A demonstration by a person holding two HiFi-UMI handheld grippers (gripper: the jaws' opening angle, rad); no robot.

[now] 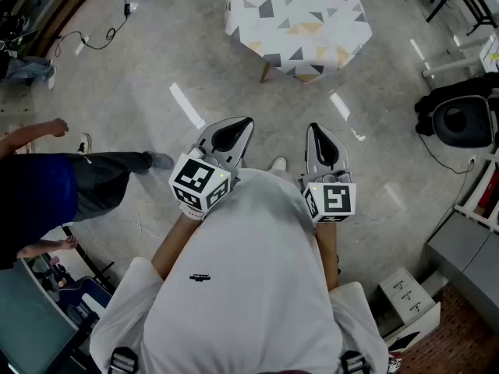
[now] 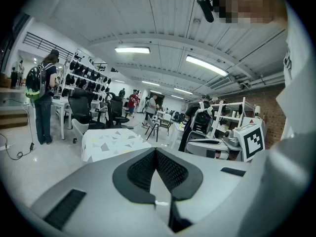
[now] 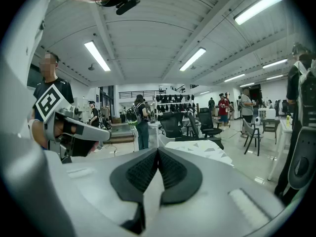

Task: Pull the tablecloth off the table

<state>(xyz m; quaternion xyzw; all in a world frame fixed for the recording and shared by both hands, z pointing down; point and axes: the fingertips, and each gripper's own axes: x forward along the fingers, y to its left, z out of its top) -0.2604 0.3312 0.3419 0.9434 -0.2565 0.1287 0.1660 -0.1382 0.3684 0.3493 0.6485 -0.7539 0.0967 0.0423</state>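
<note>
Left gripper (image 1: 245, 124), right gripper (image 1: 313, 129) closed, empty; tablecloth (image 1: 296, 18) well ahead, seemingly flat.

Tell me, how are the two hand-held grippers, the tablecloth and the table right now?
Left hand-held gripper: shut, empty, away from the table.
Right hand-held gripper: shut, empty, away from the table.
Tablecloth: spread over the table, not touched.
Table: standing, covered by the tablecloth.
</note>
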